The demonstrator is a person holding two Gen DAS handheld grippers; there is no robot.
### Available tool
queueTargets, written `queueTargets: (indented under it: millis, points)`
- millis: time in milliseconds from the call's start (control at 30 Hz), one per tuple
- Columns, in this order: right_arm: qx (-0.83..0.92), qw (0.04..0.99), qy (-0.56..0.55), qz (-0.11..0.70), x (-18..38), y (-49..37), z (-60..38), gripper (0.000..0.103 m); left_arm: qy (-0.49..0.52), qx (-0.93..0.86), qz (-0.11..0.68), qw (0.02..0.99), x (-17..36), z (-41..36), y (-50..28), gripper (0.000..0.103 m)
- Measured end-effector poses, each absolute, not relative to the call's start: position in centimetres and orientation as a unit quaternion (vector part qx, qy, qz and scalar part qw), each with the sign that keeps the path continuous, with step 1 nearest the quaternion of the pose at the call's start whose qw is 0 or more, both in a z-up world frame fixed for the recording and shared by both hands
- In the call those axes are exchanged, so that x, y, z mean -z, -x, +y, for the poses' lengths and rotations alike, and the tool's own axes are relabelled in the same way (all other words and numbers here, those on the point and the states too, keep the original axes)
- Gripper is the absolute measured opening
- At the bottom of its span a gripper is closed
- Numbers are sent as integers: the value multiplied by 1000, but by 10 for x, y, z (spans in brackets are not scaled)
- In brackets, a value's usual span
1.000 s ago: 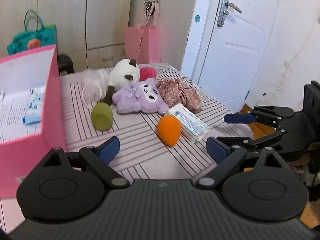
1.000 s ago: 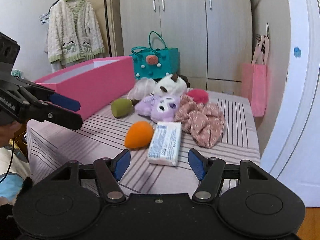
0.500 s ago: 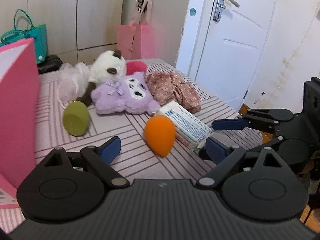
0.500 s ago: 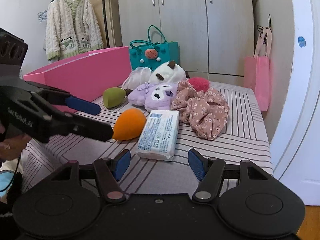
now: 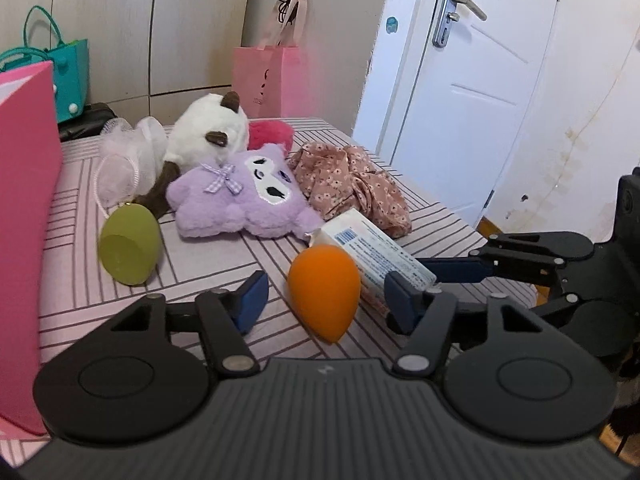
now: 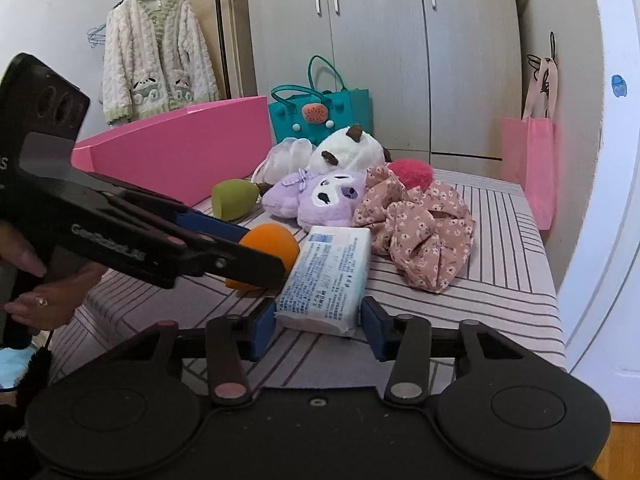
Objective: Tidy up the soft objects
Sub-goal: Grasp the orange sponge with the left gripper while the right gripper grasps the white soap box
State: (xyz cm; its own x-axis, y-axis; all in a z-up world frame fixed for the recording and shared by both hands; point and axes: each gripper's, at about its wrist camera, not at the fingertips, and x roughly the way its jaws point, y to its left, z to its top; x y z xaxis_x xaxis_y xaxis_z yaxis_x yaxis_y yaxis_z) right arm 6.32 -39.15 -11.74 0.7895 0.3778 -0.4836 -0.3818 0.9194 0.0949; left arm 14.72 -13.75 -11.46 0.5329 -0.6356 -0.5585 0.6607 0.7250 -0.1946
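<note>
left gripper (image 5: 322, 298): jaws apart, straddling the orange sponge (image 5: 323, 289) near the table's front edge
right gripper (image 6: 318, 328): jaws apart, either side of the tissue pack (image 6: 329, 276) — pack's near end between the pads, no contact yet
target: pink box (image 6: 180, 152) on the table's left side
tip: centre each item before closing — squeeze lightly, both compress; lift clear of the purple plush (image 5: 244, 200)

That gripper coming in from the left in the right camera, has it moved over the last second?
Yes. The left gripper has travelled rightward, away from the pink box, and its open jaws now sit around the orange sponge beside the tissue pack.
</note>
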Motion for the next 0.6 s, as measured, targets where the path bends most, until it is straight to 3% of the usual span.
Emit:
queueTargets:
  millis: [267, 600]
  points:
    - [-188, 946, -6, 265, 115, -63, -397, 48, -11, 366, 317, 875, 118, -140, -154, 45]
    - [-127, 960, 18, 250, 121, -71, -372, 57, -7, 339, 300, 892, 123, -143, -145, 36]
